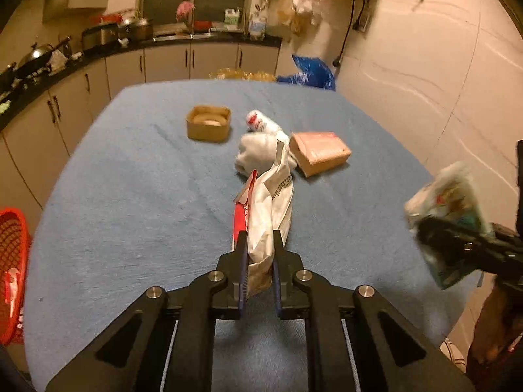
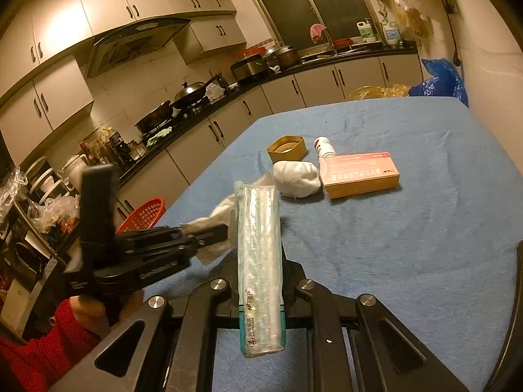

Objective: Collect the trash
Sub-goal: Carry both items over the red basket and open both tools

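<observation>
My left gripper (image 1: 260,245) is shut on a crumpled white and red paper wrapper (image 1: 271,202), held above the blue-covered table (image 1: 130,196). My right gripper (image 2: 260,261) is shut on a clear plastic packet with green print (image 2: 260,254); it shows blurred at the right of the left wrist view (image 1: 447,215). On the table lie a white crumpled wad (image 2: 297,178), a pink and tan box (image 2: 359,174), a small white and red bottle (image 2: 323,147) and a tan cup (image 2: 287,148). A red basket (image 1: 11,271) stands off the table's left edge.
Kitchen counter with pans and cabinets (image 2: 202,130) runs along the left and back. A blue bag (image 1: 313,72) and yellow bags (image 2: 379,91) sit beyond the table's far edge. The left gripper's body (image 2: 137,254) is at the left of the right wrist view.
</observation>
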